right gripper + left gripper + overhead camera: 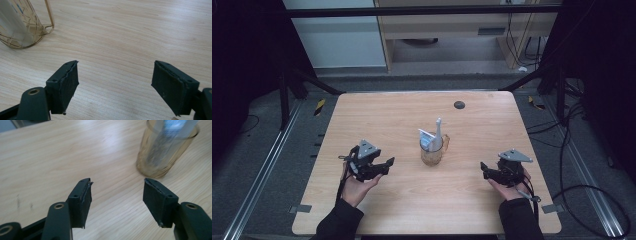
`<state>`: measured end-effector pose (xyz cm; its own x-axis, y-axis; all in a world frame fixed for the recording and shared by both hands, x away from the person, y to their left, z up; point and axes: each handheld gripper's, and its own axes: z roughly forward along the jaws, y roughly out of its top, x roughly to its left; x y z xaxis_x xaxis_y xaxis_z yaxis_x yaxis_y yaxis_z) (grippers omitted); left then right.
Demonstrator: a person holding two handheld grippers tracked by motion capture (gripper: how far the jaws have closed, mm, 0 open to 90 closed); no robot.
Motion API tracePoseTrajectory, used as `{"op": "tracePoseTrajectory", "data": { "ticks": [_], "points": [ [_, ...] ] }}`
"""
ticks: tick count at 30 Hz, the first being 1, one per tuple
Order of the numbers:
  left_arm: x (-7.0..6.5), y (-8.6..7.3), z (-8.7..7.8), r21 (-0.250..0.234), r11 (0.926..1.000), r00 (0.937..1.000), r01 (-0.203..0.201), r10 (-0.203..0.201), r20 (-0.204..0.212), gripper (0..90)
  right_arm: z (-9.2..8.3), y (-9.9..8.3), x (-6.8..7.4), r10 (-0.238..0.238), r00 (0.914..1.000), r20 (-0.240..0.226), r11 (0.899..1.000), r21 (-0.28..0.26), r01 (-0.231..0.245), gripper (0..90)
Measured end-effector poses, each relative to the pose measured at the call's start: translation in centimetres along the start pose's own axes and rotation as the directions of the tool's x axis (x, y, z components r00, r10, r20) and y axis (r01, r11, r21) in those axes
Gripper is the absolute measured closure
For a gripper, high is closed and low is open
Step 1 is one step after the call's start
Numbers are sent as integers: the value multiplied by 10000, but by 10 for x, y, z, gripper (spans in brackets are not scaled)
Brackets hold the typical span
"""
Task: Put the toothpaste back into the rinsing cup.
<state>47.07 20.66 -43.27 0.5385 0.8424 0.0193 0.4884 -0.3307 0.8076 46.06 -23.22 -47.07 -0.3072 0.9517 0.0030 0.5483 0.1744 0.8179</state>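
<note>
Presently: both grippers empty, amber cup standing between them on the table.

The amber glass cup [432, 152] stands upright near the middle of the wooden table [402, 115], with a white tube [438, 131] and a pale flat piece with blue on it [427, 139] standing in it and rising above the rim; its handle points to the right side in the high view. The left gripper [388, 162] sits well left of the cup, jaws spread wide, nothing between them, bare tabletop beneath. The right gripper [483, 167] sits well right of the cup, jaws likewise wide apart and empty. Neither gripper touches the cup.
</note>
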Motion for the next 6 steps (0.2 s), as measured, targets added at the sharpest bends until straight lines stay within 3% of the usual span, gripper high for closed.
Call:
{"op": "tracePoseTrajectory", "data": {
  "ticks": [3,6],
  "points": [
    [13,-12,-1,237,9992,9990,313,-305,-333,377,0,0,0,-6,10000,-6,10000,29,6,208],
    [23,-20,-3,178,9981,9966,590,-578,-589,362,-2,0,-1,-33,10000,18,10000,-10,33,202]
  ]
}}
